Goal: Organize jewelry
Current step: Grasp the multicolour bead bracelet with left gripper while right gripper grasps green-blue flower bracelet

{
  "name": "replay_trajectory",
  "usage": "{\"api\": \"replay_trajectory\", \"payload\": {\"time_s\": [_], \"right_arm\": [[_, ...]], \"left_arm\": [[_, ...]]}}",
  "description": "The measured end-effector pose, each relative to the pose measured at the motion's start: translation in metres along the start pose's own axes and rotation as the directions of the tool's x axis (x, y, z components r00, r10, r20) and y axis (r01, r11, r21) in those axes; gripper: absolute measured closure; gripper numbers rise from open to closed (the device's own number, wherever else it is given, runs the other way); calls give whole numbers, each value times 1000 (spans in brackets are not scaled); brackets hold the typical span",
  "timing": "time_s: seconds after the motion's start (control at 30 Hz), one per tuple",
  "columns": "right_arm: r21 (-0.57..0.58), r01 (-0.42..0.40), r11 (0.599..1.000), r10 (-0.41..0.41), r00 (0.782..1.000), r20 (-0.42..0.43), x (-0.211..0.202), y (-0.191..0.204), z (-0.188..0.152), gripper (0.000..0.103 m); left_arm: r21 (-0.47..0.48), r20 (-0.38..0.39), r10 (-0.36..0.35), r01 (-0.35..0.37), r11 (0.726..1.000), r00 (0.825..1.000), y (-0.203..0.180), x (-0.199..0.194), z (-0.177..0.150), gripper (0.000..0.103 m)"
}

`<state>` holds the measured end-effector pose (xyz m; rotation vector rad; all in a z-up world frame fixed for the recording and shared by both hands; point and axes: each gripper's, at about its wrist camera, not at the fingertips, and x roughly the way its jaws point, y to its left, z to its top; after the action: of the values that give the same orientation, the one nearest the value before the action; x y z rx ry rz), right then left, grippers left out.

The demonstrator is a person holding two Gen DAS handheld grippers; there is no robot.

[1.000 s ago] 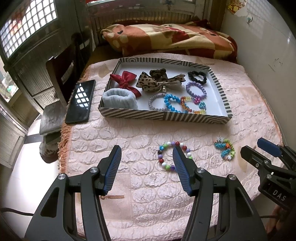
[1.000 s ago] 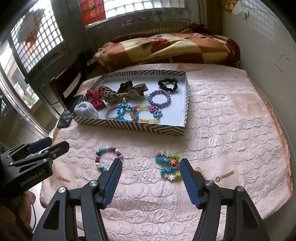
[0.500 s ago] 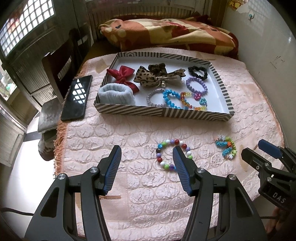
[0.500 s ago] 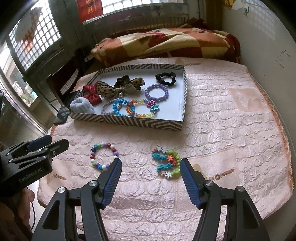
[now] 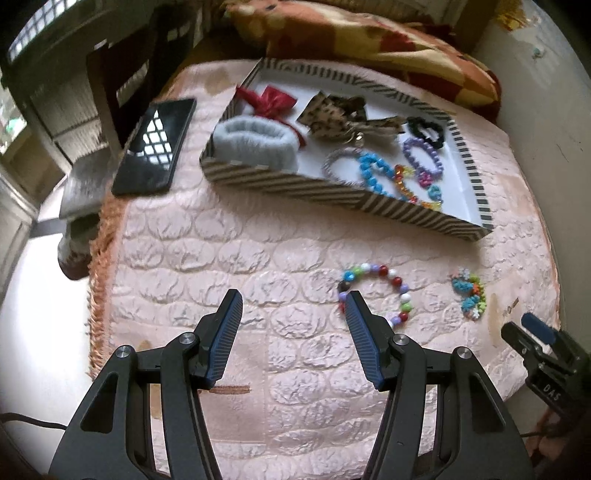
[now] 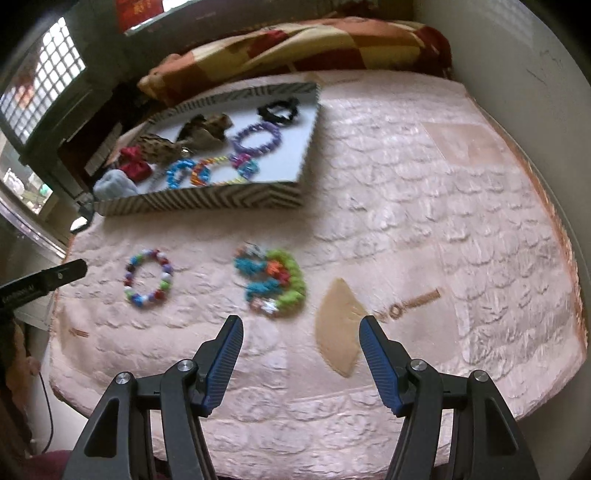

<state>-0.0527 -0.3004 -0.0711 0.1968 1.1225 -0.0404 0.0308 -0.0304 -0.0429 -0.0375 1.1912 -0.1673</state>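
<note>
A multicoloured bead bracelet lies on the pink quilted cover. My left gripper hovers open just left of it, its right finger overlapping the ring's edge in view. A teal, green and orange bracelet lies to its right. My right gripper is open above the cover, just in front of that bracelet. The striped tray holds several bracelets, bows and scrunchies. Each gripper shows at the edge of the other's view: right, left.
A black phone lies left of the tray near the table's fringed edge. A patterned blanket lies behind the tray, and a wall runs along the right. A tan patch marks the cover near my right gripper.
Both grippers have sunk toward the cover and tilted, so the two loose bracelets look larger. Both stay open with nothing between the fingers.
</note>
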Motion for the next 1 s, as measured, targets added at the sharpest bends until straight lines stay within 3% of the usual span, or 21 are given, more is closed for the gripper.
{"api": "replay_trajectory", "payload": {"time_s": [0.27,0.5,0.67,1.0], "right_arm": [[-16,-17,1000,16,1000,-5,11,0,12,40],[-79,33,996,-32,999,16,19,3,24,41],[-114,52,992,-53,998,-14,32,1,28,52],[-188,59,980,-66,997,-33,51,17,34,56]], "left_arm": [[7,-50,8,-8,1000,999,-5,20,1,45],[17,-76,25,-23,1000,997,-12,34,4,45],[16,-88,38,-37,999,995,-14,41,6,45],[25,-108,64,-61,998,992,-21,54,9,45]]}}
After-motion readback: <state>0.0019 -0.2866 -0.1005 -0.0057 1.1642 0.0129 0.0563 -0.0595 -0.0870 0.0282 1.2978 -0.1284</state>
